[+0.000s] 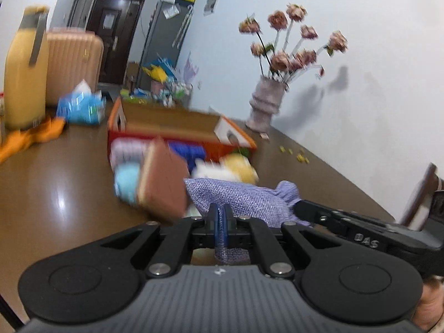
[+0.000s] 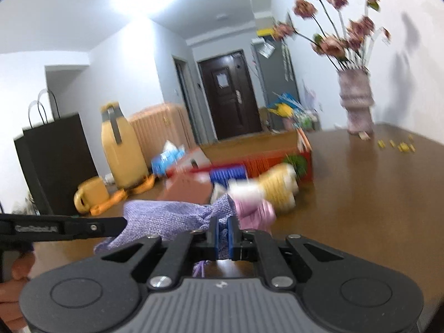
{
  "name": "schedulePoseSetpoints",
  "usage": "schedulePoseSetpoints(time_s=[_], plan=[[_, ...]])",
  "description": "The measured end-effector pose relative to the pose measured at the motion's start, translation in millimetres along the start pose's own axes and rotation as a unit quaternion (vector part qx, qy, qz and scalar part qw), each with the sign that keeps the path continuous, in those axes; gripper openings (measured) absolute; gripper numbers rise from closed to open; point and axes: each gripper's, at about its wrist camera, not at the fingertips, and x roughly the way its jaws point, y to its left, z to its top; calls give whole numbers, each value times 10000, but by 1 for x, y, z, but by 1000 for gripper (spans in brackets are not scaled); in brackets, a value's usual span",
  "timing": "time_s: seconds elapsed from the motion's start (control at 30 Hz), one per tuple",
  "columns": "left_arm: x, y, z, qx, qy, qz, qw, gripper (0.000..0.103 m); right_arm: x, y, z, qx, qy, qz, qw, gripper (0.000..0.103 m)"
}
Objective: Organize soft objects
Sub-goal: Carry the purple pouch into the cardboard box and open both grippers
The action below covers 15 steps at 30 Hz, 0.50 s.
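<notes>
Tongs, left and right, each clench the purple woven pouch above the table.

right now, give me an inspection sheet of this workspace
surface: brown table, glossy
job's things: purple bag held by both tools; soft toys spilling from orange box
clutter: vase, yellow jug, tissue pack, yellow bits
grippers: left tool and right tool shut on bag
cables: nothing seen
surroundings: suitcase, door, black paper bag
</notes>
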Motion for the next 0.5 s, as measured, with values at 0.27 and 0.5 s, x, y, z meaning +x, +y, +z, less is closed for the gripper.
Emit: schedulePoseSetpoints(time_s=[0.27, 0.5], plan=[[119, 63, 148, -149, 107, 189, 9997, 3, 167, -28, 133, -157, 345, 338, 9987, 5], [292, 140, 211, -302, 1010, 940, 9900, 3, 374, -57, 181, 68, 1643, 99, 9863, 3]])
